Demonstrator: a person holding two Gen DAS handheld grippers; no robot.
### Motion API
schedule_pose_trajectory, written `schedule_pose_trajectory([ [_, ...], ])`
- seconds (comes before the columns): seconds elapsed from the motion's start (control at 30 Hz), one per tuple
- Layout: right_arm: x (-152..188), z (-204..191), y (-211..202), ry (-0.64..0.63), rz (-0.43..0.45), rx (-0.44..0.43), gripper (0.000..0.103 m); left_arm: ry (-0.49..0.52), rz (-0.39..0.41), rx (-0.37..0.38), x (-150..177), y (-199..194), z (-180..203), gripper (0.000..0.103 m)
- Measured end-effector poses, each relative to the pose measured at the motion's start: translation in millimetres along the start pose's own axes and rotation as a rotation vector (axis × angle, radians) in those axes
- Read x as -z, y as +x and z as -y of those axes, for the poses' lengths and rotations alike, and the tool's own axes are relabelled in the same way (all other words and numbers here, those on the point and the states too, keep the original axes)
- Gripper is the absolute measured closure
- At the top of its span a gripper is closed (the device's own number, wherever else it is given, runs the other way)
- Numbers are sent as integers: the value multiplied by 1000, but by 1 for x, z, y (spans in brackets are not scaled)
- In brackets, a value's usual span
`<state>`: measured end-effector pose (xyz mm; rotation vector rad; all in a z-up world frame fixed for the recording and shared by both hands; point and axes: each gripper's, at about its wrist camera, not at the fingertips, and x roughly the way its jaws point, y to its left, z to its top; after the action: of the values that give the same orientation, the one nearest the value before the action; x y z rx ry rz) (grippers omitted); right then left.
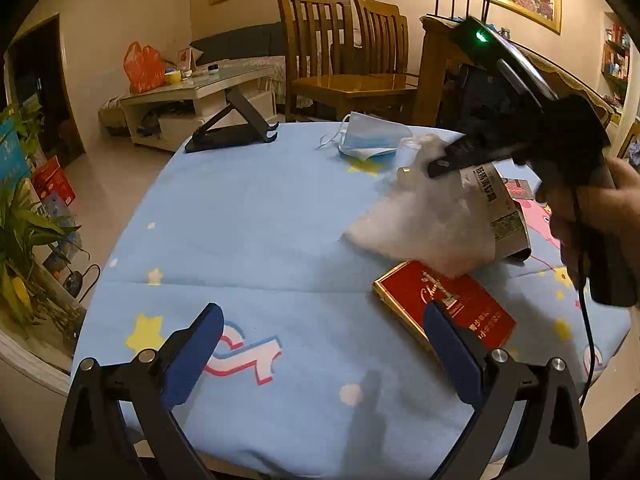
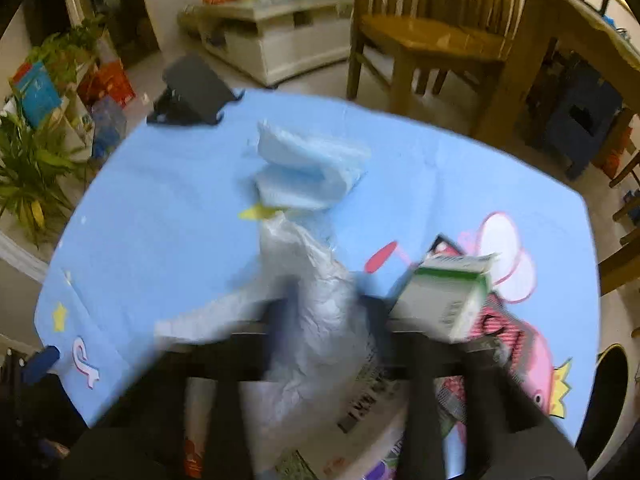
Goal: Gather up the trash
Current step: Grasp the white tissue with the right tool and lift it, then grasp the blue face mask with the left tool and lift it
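Lower left to lower centre: left gripper [image 1: 320,344], fingers spread wide, empty, over blue tablecloth [image 1: 248,216]. Centre right: red cigarette pack [image 1: 444,304], white plastic bag [image 1: 424,224]. Upper centre: blue face mask [image 1: 372,136]. Right: right gripper [image 1: 440,166], closed, at bag; grip indistinct.

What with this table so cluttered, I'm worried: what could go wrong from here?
1. The right gripper is shut on the thin white plastic bag; the film could tear or slip out when lifted.
2. The bag rests against the printed carton and over a corner of the red box; pulling may drag them.
3. The face mask lies near the far edge of the table and could be swept off.
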<state>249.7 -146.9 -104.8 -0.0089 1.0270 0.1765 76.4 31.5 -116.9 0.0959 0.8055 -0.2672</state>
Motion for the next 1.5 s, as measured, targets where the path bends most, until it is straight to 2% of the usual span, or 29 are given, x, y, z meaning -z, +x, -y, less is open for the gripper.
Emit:
schedule_pose_trajectory([
  [0.07, 11, 7, -20, 29, 60, -46, 101, -20, -3, 12, -1, 0, -5, 7],
  [0.13, 28, 26, -56, 117, 156, -132, 101, -38, -7, 26, -2, 0, -7, 7],
  [0.23, 63, 79, -108, 275, 269, -272, 101, -43, -4, 30, -3, 0, -7, 7],
  [0.3, 94, 111, -133, 362, 323, -328, 101, -36, -7, 30, -5, 0, -5, 7],
  [0.43, 152, 169, -158, 446, 365, -275, 101, 7, -7, 87, -34, 7, 3, 7],
  [0.6, 198, 218, -159, 543, 429, -293, 101, 68, -7, 116, -108, 47, 17, 7],
  [0.67, 211, 231, -156, 567, 456, -311, 101, 60, -43, 104, -134, 73, 18, 7],
  [0.73, 220, 239, -147, 588, 450, -318, 101, 13, -94, 142, -161, 102, 18, 8],
  [0.87, 216, 247, -145, 557, 439, -326, 101, -23, -151, 89, -196, 148, 29, 10],
  [0.93, 214, 246, -140, 545, 427, -328, 101, -32, -197, 72, -201, 169, 34, 10],
  [0.97, 212, 246, -136, 544, 420, -332, 101, -43, -231, 58, -201, 181, 36, 18],
  [1.0, 211, 245, -134, 545, 415, -336, 101, -63, -272, 52, -199, 194, 36, 36],
  [1.07, 209, 243, -131, 542, 410, -335, 101, -80, -310, 59, -195, 205, 35, 60],
  [1.1, 210, 244, -132, 538, 413, -330, 101, -59, -281, 12, -195, 199, 36, 85],
  [1.13, 208, 244, -134, 537, 417, -325, 101, -45, -279, -19, -194, 196, 36, 101],
  [1.17, 209, 245, -136, 540, 424, -324, 101, -46, -284, -38, -192, 193, 33, 101],
  [1.3, 210, 249, -139, 552, 440, -327, 101, -140, -265, 5, -173, 165, 4, 101],
  [1.5, 217, 246, -147, 539, 453, -306, 101, -169, -221, -4, -122, 111, -30, 101],
])
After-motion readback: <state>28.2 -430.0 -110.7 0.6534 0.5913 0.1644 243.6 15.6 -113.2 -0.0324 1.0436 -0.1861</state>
